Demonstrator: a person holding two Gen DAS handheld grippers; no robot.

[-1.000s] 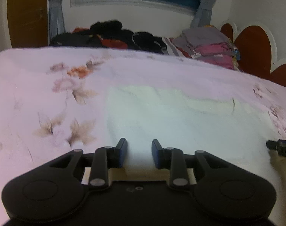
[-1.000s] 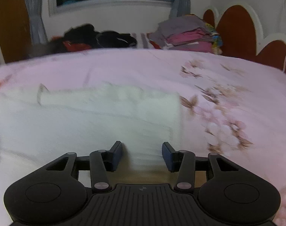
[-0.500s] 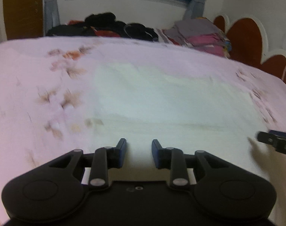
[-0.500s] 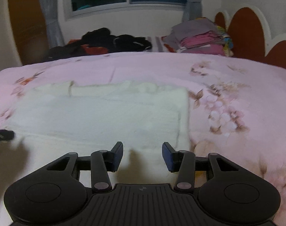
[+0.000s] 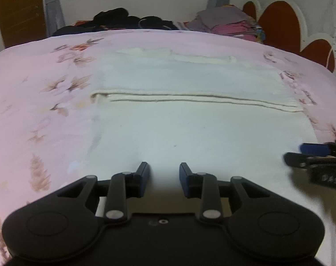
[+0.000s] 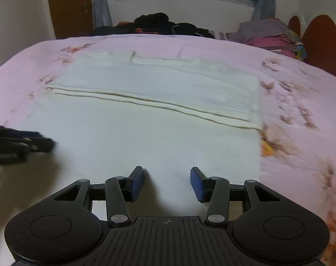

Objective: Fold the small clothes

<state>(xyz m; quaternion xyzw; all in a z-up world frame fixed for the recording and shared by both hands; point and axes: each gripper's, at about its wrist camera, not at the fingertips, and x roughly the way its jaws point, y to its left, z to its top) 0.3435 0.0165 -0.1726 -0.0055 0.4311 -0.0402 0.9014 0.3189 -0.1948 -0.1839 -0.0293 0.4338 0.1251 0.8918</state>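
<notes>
A white garment (image 5: 190,128) is lying flat on the bed (image 5: 46,102), its long axis running left to right across both views. A folded flap is covering its far half, the doubled hem (image 5: 201,102) showing as two thin parallel lines along that same axis. The cloth is looking soft and finely ribbed near its right edge (image 6: 245,102); the bed cover beneath it is pale pink with brown and orange flower prints.

The left claw (image 5: 164,170) is pointing steeply down over the near left part of the garment, its blue-padded jaws having just been opening slightly, with nothing gripped between them. The right claw (image 6: 167,177) is tilting down likewise over the near right part, jaws standing moderately apart and gripping nothing. Each claw is showing at the edge of the other's view.
</notes>
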